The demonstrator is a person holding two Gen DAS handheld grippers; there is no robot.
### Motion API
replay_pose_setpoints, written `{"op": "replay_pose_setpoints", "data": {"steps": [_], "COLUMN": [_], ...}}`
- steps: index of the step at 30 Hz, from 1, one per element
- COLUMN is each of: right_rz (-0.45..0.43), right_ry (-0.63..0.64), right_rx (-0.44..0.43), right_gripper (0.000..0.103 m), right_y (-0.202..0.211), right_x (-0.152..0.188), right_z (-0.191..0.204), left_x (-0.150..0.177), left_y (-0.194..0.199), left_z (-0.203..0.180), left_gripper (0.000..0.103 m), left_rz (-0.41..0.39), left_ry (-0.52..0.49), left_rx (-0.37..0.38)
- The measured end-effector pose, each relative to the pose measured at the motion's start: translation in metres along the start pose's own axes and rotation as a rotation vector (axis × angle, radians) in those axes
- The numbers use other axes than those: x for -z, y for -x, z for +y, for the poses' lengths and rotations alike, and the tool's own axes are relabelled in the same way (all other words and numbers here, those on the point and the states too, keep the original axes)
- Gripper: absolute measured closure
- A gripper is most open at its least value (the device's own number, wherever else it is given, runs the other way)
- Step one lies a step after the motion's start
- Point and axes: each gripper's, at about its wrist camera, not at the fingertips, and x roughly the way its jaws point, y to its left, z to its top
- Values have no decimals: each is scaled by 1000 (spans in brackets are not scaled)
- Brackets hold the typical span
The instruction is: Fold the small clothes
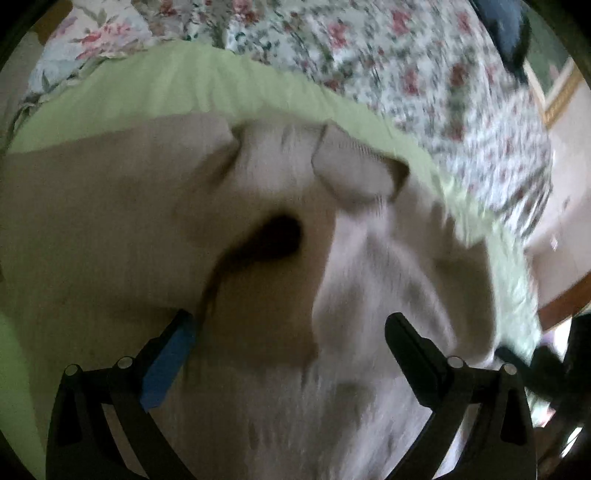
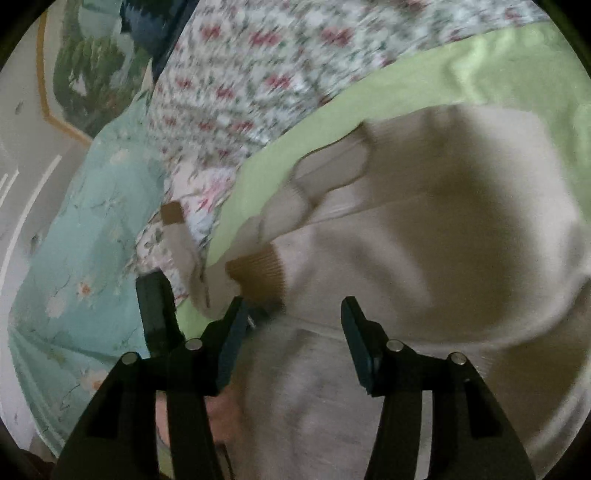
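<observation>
A beige knit sweater [image 1: 147, 229] lies rumpled on a light green sheet [image 1: 184, 85]. It also shows in the right wrist view [image 2: 443, 229], with a brown ribbed cuff [image 2: 258, 273] near its left edge. My left gripper [image 1: 291, 332] is open, its fingers spread just above the sweater's folds. My right gripper [image 2: 295, 314] is open over the sweater's edge by the cuff. A part of the other gripper [image 2: 157, 306] shows at its left. Both views are blurred.
A floral quilt [image 1: 406, 66] lies beyond the green sheet; it also shows in the right wrist view [image 2: 240, 74]. A pale teal flowered cover [image 2: 81, 240] lies at the left. A framed picture [image 2: 85, 66] hangs on the wall. A dark object [image 1: 509, 29] sits at top right.
</observation>
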Motion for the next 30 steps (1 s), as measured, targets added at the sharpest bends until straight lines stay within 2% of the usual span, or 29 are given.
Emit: {"op": "replay_pose_setpoints", "data": {"steps": [1, 2, 3, 4, 5, 6, 8, 12, 13, 15, 23, 24, 25, 26, 30], "right_rz": [-15, -31, -46, -59, -72, -87, -118, -164, -164, -141, -12, 15, 31, 38, -64], "right_ry": [-8, -18, -29, -39, -47, -52, -58, -56, -59, -58, -57, -55, -33, -11, 35], "right_rx": [16, 31, 46, 59, 72, 85, 123, 267, 291, 334, 411, 401, 403, 425, 458], "right_gripper": [49, 49, 49, 49, 49, 49, 49, 49, 49, 49, 49, 53, 89, 94, 94], "right_y": [8, 16, 25, 33, 39, 48, 63, 84, 85, 79, 24, 14, 8, 7, 36], "right_x": [1, 3, 5, 5, 6, 5, 3, -15, -22, -36, -73, -74, -75, -75, -77], "right_z": [-6, -11, -18, -25, -30, -36, -46, -73, -80, -93, -130, -133, -132, -129, -113], "left_x": [-5, -10, -12, -12, -10, -6, 3, 19, 21, 22, 23, 24, 23, 23, 23], "left_y": [-1, -1, -2, 0, 5, 17, 39, 35, 33, 33, 29, 31, 32, 34, 30], "left_z": [3, 4, 4, 4, 4, 5, 9, 39, 44, 48, 42, 42, 39, 37, 31], "left_gripper": [18, 47, 68, 94, 94, 95, 94, 94, 93, 93, 93, 93, 93, 93, 93], "left_rz": [-20, -32, -28, -14, -17, -52, -103, -55, -42, -40, -36, -35, -35, -38, -33], "left_ry": [21, 28, 24, 22, 25, 24, 10, 49, 67, 76, 38, 31, 15, 4, -33], "left_rx": [16, 30, 41, 47, 60, 62, 30, -17, -8, 17, 2, -3, -10, -12, -21]}}
